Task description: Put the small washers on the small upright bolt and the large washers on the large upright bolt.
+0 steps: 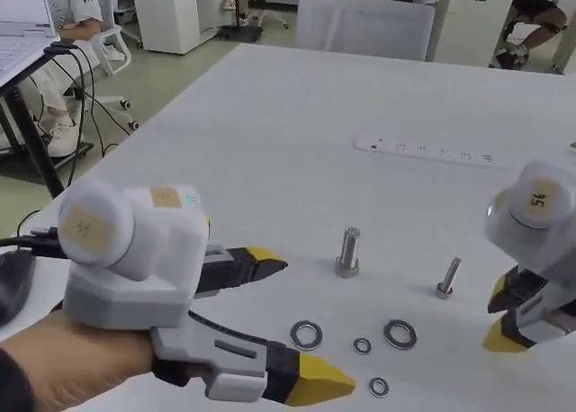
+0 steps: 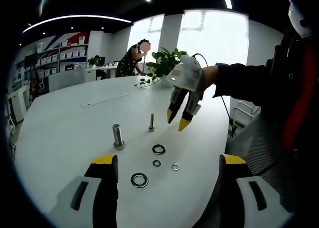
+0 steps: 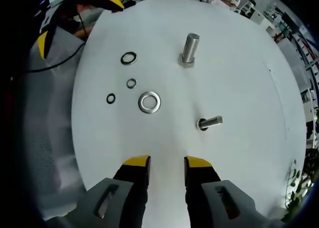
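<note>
In the head view, my left claw (image 1: 312,324) is spread wide and holds nothing. One of the large washers (image 1: 306,334) shows in the gap between its yellow tips, lying flat on the white surface (image 1: 270,142). The small washers (image 1: 362,345) lie just past those tips, toward my right claw (image 1: 497,320). The large bolt (image 1: 348,253) stands upright beyond the left claw's far tip. The small bolt (image 1: 447,278) stands near the right claw.

In the left gripper view, my left claw (image 2: 168,160) gapes with nothing in it. The large washers (image 2: 139,179) and small washers (image 2: 156,163) lie loose just ahead of its jaws. The large bolt (image 2: 117,136) and small bolt (image 2: 151,122) stand further ahead. My right claw (image 2: 177,122) hangs above the surface, past the washers, tips pointing down.

In the right gripper view, my right claw (image 3: 168,162) has its jaws a narrow gap apart and grips nothing. The small bolt (image 3: 209,122) is nearest, just ahead and to its right. The large washers (image 3: 149,102) and small washers (image 3: 131,83) lie ahead to its left. The large bolt (image 3: 189,49) stands beyond them, bare of washers.
</note>
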Demonstrator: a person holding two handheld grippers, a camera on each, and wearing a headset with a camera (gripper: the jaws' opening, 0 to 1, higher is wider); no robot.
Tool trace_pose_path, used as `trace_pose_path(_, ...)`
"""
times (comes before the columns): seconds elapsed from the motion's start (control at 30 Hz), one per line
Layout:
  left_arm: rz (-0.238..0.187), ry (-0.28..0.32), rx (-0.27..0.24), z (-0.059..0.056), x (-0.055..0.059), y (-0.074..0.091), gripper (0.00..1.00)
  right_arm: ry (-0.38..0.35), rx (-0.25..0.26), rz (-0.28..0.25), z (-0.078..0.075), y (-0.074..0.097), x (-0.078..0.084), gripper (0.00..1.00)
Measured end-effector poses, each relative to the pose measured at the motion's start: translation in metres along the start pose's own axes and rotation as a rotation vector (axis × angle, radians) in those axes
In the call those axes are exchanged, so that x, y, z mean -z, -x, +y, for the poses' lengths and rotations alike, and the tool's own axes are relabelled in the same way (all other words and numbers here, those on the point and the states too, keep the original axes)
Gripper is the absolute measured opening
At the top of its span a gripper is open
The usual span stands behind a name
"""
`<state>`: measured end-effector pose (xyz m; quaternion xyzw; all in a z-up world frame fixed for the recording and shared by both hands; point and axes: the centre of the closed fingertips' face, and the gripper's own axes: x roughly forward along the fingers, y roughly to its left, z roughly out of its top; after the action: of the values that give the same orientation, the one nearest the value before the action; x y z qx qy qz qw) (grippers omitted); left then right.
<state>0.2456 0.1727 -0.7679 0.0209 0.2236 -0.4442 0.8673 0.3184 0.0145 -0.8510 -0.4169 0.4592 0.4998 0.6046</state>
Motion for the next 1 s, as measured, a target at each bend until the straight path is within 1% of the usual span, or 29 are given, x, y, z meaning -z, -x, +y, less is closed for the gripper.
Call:
trace_pose_path(0.1,-0.003,0.0,0.0,0.0,-0.001,0.0,0.83,0.007,-0.006,-0.002,0.006,-0.001,-0.002,0.29)
trace_pose_path(0.2,-0.005,-0.003,-0.001,-0.001,-0.002,0.001,0.83,0.026,-0.019,-0.006,0.016,-0.003,-0.007,0.29)
trace_pose_path(0.27,-0.006,-0.005,-0.002,-0.001,-0.002,0.001,0.83,0.033,-0.024,-0.008,0.017,-0.003,-0.009,0.29)
trace_pose_path(0.5,-0.012,-0.008,-0.008,-0.002,-0.004,0.002,0.83,0.087,-0.036,-0.012,0.026,-0.007,-0.026,0.29)
trace_pose_path(0.67,-0.019,-0.008,-0.012,-0.002,-0.005,0.004,0.83,0.116,-0.042,-0.017,0.027,-0.01,-0.042,0.29)
trace_pose_path(0.8,-0.022,-0.006,-0.019,-0.002,-0.005,0.006,0.83,0.146,-0.044,-0.017,0.027,-0.016,-0.055,0.28)
trace_pose_path(0.93,-0.026,-0.003,-0.024,-0.002,-0.005,0.007,0.83,0.162,-0.048,-0.016,0.025,-0.023,-0.064,0.28)
trace_pose_path(1.0,-0.027,0.001,-0.027,-0.001,-0.005,0.008,0.83,0.168,-0.043,-0.014,0.024,-0.025,-0.066,0.28)
